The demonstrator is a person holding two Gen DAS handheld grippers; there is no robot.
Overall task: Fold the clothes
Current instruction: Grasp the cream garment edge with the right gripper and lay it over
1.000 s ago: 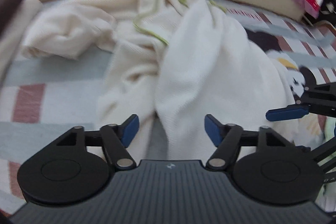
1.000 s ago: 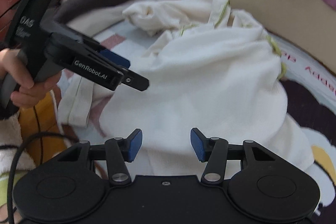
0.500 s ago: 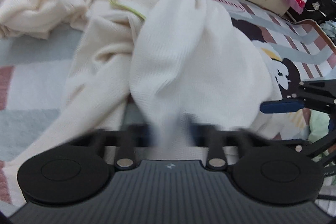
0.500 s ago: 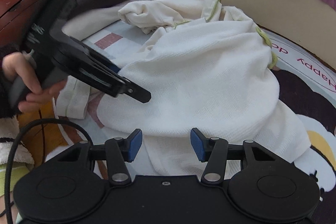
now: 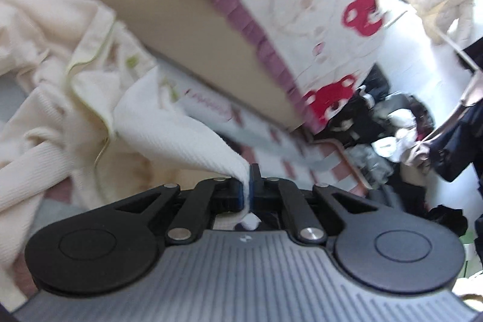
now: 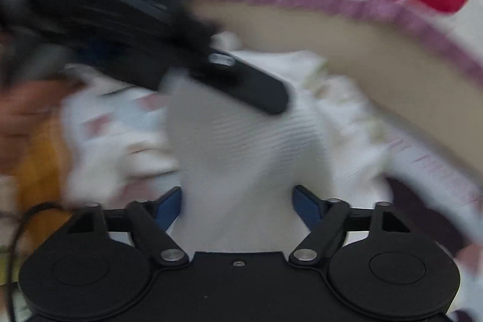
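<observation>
Left wrist, frame centre: your left gripper (image 5: 250, 186) pinches soft, limp white garment (image 5: 181, 138) edge; right gripper (image 6: 238, 201) spread wide, holding nothing

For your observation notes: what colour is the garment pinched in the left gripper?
White garment, ribbed; clearest in the left wrist view.

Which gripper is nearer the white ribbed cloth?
Left. The left gripper is shut on an edge of the white ribbed cloth. The right gripper is open, the cloth between its fingers, unpinched.
</observation>
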